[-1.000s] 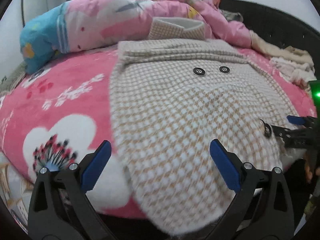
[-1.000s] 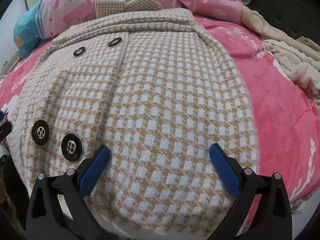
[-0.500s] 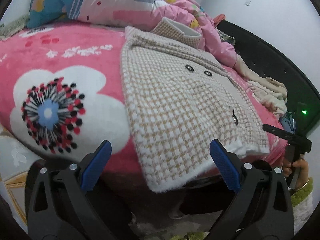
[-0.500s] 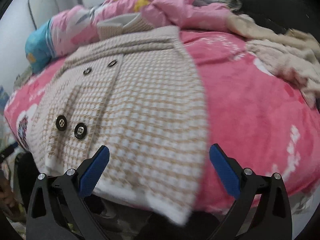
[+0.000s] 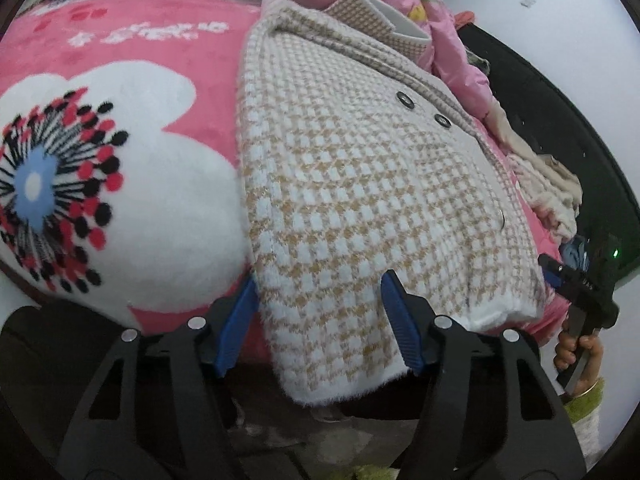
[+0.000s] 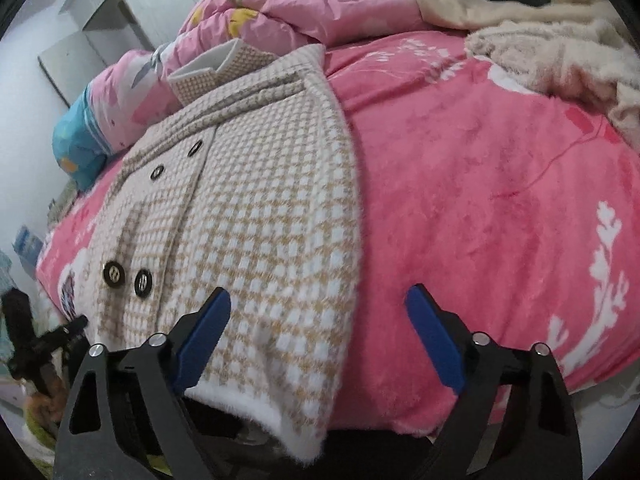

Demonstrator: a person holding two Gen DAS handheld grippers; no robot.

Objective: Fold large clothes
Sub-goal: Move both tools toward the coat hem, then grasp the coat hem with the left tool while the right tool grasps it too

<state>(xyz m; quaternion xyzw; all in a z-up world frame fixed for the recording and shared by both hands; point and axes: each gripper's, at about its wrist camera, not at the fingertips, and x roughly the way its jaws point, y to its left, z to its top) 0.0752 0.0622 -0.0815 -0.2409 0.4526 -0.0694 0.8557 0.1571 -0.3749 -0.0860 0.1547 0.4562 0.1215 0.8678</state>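
Both tongs dropped to coat (image 5: 360,184) near hem, left tongs (image 5: 320,320) and right tongs (image 6: 320,340) open, straddling corners. Next: clamp, fold far.

Left claw (image 5: 318,322) open astride coat (image 5: 360,184) hem.

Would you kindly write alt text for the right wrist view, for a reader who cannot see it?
A beige-and-white checked coat with dark buttons lies flat on a pink floral blanket, its hem hanging over the bed edge. The open right gripper straddles the coat's hem corner; rumpled pink bedding lies behind.
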